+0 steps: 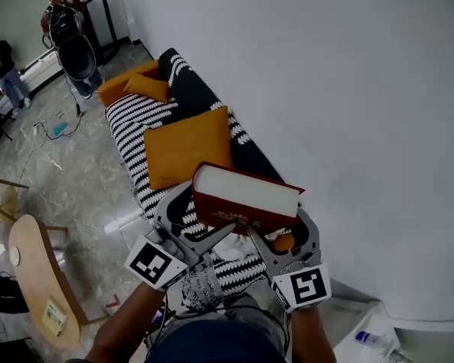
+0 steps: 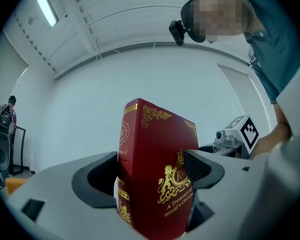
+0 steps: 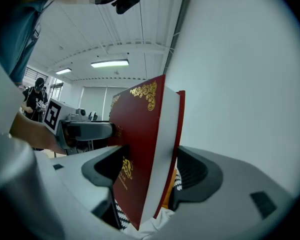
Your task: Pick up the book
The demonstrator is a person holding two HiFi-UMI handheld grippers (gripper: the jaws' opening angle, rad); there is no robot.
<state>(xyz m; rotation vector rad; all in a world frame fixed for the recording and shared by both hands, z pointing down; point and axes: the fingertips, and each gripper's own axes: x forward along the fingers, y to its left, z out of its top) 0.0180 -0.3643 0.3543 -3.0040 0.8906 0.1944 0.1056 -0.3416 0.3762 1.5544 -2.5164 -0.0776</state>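
Nearest: left gripper (image 2: pixel 152 176), jaws closed onto the book (image 1: pixel 246 191), one pad on each red cover, near the spine end. The gap is no wider than the book is thick.

Right gripper (image 3: pixel 149 173): same narrow closure, clamped across the covers at the page-edge end. White page block shows between its pads.

Book: held between the two grippers, raised in front of the person, above the near end of the striped sofa (image 1: pixel 132 131). It looks clear of the seat, though the steep head view makes the gap hard to judge.

Both grips sit at one edge of the book, so most of its weight hangs beyond the pads. To lift well, I'd judge: squeeze equally on both sides, raise both hands together and level, and avoid twisting or pulling the grippers apart. The glossy covers may slide.

Beyond: large orange cushion (image 1: pixel 188 146) on the sofa, with smaller orange cushions (image 1: pixel 135 82) at the far end. White wall (image 1: pixel 340 89) on the right. Wooden table (image 1: pixel 34 267) at the left, on grey floor (image 1: pixel 68 172).
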